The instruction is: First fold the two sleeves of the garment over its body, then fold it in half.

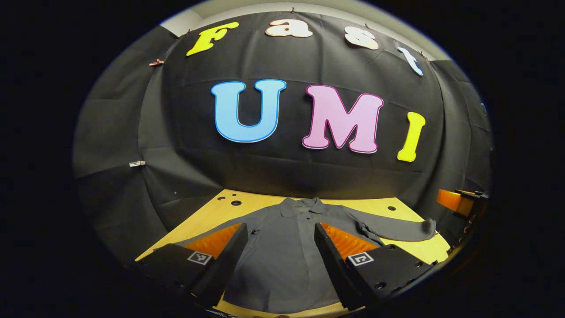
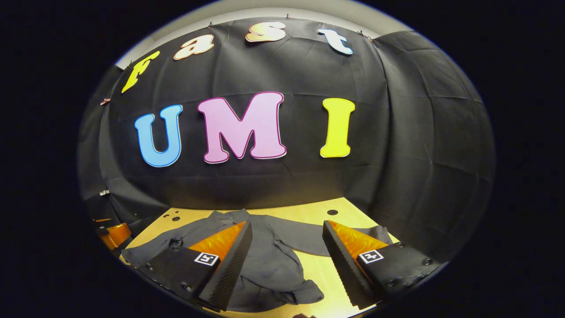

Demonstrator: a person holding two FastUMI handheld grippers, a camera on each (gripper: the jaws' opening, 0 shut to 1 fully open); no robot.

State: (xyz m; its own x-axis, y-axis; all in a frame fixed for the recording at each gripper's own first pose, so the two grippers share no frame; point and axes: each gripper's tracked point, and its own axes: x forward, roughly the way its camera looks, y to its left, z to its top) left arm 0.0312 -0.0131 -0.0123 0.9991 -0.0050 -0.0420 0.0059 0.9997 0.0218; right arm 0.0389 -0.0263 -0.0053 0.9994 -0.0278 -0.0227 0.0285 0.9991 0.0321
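Left gripper view: shirt (image 1: 282, 247) flat on bench (image 1: 410, 212), collar far, sleeves out sideways.
Left gripper (image 1: 282, 251): over shirt body, jaws spread, empty.
Right gripper (image 2: 287, 256): over shirt's hem side, jaws spread, empty.

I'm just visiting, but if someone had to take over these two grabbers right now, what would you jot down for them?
Left gripper: open, holding nothing, above the shirt's body.
Right gripper: open, holding nothing, near the shirt's right side.
Grey shirt: spread flat on the wooden table, collar toward the wall, right sleeve stretched out sideways.
Done: no fold visible.
Left: fold both sleeves over the body, then fold the shirt in half.
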